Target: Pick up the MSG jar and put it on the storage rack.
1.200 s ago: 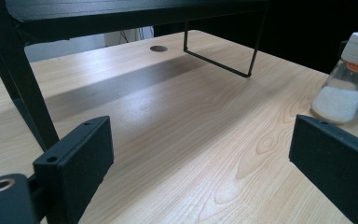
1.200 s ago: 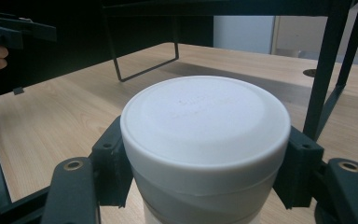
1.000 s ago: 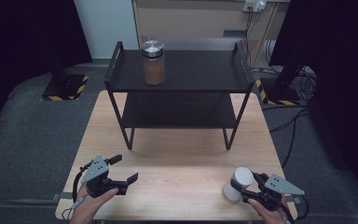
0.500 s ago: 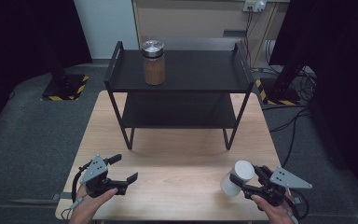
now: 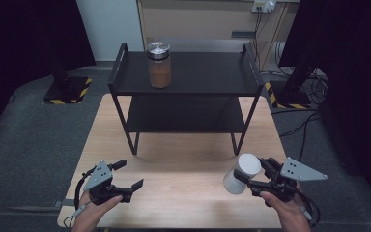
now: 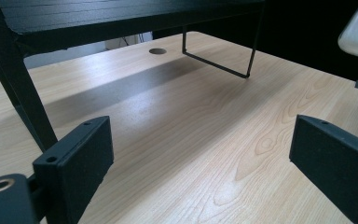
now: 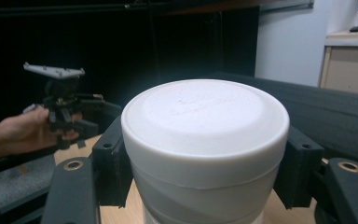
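Two tongs at the desk's (image 5: 183,164) near edge. Our right tongs (image 5: 253,179) clamp the white lidded container (image 5: 241,173) by its sides, tilted, likely for carrying. Left tongs (image 5: 128,176) rest wide and empty. Brown-filled jar (image 5: 159,65) stands on the black shelf's (image 5: 207,72) top, far side.

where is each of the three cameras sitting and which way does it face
High view: above the person's side, looking forward and down on the table and black shelf; both hands show, with left gripper and right gripper.
Left gripper view: rides the left gripper, low over the wood, facing the shelf legs; its fingers stand apart.
Right gripper view: rides the right gripper, fingers clamping the white container; the left hand shows beyond.
Shared: high and right views both show the container and the left gripper.
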